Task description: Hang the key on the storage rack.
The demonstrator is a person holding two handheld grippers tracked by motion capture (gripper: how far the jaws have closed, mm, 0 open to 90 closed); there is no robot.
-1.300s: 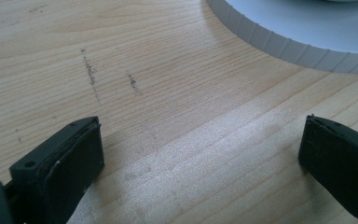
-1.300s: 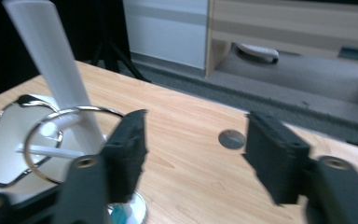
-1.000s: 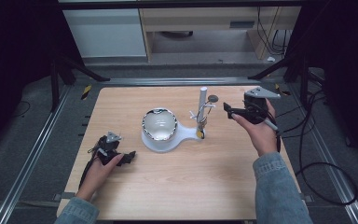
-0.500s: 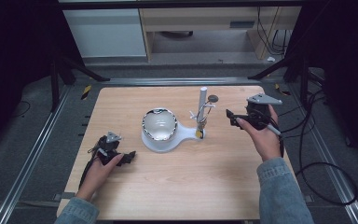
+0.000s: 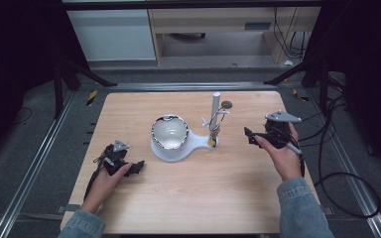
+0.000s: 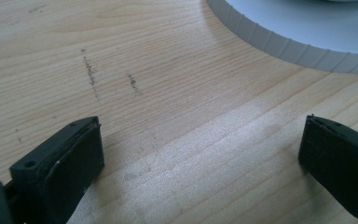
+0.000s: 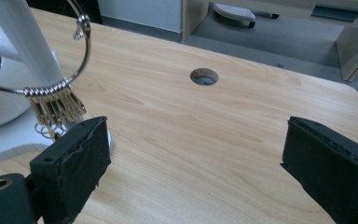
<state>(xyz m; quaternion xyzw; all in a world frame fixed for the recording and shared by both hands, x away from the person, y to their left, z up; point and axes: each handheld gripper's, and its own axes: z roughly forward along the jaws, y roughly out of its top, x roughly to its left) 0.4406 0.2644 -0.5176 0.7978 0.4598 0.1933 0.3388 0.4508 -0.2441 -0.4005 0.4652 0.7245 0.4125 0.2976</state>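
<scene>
Two grippers wide apart and empty, right gripper [image 5: 250, 137] near key ring [image 7: 58, 105], writing perhaps unreadable.

A lab – bare wooden table [image 5: 188, 198] inside a metal frame [image 5: 34, 163], loose cables [image 5: 347, 183]

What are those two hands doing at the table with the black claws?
A person holds a claw in each hand over a wooden table. The right claw is open, near a white stand with a bowl and a ring of keys. The left claw is open too, low over the wood. Neither grips anything.
</scene>
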